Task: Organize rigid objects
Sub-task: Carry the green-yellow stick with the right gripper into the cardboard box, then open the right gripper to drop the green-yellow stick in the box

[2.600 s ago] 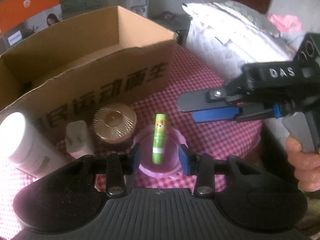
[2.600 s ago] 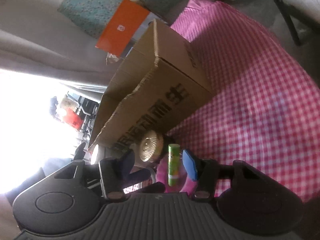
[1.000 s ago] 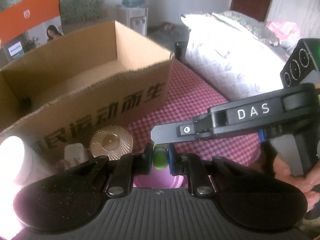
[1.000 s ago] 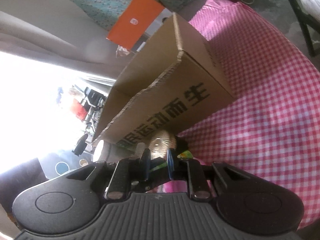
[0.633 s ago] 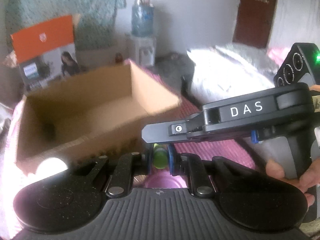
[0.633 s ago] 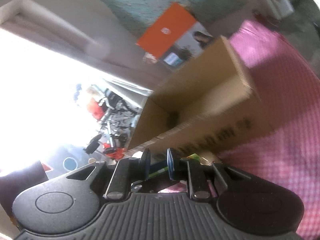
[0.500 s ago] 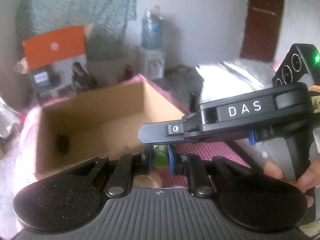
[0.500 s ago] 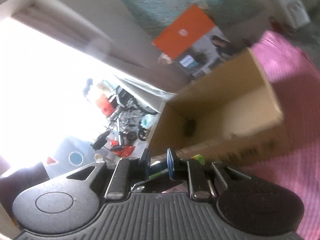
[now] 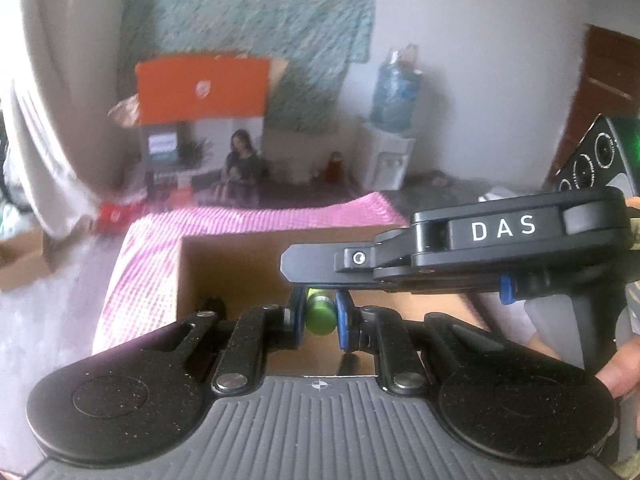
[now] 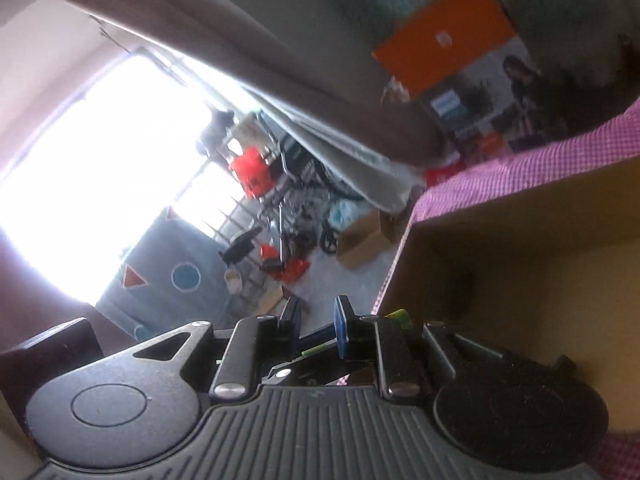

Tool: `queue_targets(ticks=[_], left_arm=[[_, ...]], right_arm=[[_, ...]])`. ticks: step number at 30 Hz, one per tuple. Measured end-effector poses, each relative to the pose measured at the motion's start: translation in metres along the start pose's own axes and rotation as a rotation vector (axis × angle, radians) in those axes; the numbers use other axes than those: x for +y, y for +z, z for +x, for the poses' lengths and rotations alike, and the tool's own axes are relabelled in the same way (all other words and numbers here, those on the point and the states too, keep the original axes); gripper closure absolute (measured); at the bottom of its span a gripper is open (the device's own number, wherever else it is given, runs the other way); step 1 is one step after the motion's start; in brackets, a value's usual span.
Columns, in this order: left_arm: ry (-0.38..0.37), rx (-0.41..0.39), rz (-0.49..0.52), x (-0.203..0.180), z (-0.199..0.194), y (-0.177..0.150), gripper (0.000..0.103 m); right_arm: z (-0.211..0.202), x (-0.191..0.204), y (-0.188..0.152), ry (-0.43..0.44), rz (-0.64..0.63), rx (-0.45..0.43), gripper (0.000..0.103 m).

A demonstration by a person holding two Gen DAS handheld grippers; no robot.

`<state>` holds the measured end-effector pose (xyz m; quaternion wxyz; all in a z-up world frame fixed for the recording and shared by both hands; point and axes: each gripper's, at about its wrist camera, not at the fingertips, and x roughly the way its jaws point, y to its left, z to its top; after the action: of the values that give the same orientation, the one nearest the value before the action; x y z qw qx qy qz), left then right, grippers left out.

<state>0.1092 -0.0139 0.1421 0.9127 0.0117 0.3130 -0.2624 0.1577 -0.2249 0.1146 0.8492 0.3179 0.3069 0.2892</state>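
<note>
Against the view of a second ago, the left wrist camera now looks down into the cardboard box (image 9: 240, 268) from above, where before it faced the printed front wall from low on the tabletop. The gold ribbed lid, the white bottle and the pink cup that stood in front of the box are gone from view, and the far room fills the upper half: an orange-topped carton (image 9: 202, 92), a water dispenser (image 9: 394, 128) and a teal cloth (image 9: 256, 20) on the wall. The pink checked cloth (image 9: 140, 268) of the tabletop shows beyond and left of the box.

The left gripper (image 9: 320, 316) is clamped on the green tube (image 9: 319, 314), its blue pads tight against both sides, just as a second ago. The tube is a small bright green cylinder with a rounded near end, pointing away from the camera and held above the open box. Its label is hidden here.

The right gripper (image 10: 318, 326) is nearly closed; in the left wrist view its black body, marked DAS, lies across just above the tube, and a hand (image 9: 618, 368) holds its grip at the right edge. Whether its pads pinch the tube cannot be told. In the right wrist view a yellow-green end of the tube (image 10: 398, 316) peeks out right of the fingers, beside the box wall (image 10: 520, 280).
</note>
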Motion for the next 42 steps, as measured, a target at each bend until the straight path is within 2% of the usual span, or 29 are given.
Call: queue_targets(ticks=[7, 12, 20, 25, 32, 42], left_arm=[[-0.009, 0.103, -0.067, 0.032, 0.035, 0.012, 0.088], [0.019, 0.162, -0.063, 0.042, 0.063, 0.015, 0.088], [0.077, 0.279, -0.078, 0.06, 0.096, -0.001, 0.088], [0.086, 0.333, -0.1, 0.071, 0.102, -0.008, 0.086], [0.119, 0.295, -0.077, 0.071, 0.091, -0.007, 0.082], [0.111, 0.209, -0.122, 0.079, 0.067, -0.002, 0.079]], right_arm=[[0.042, -0.029, 0.026, -0.045, 0.1, 0.105, 0.083], [0.075, -0.062, 0.042, -0.104, 0.177, 0.191, 0.083], [0.123, -0.114, 0.037, -0.136, 0.316, 0.355, 0.083], [0.145, -0.128, 0.028, -0.161, 0.353, 0.443, 0.083], [0.162, -0.14, 0.022, -0.182, 0.405, 0.491, 0.082], [0.142, -0.14, 0.027, -0.201, 0.399, 0.479, 0.082]])
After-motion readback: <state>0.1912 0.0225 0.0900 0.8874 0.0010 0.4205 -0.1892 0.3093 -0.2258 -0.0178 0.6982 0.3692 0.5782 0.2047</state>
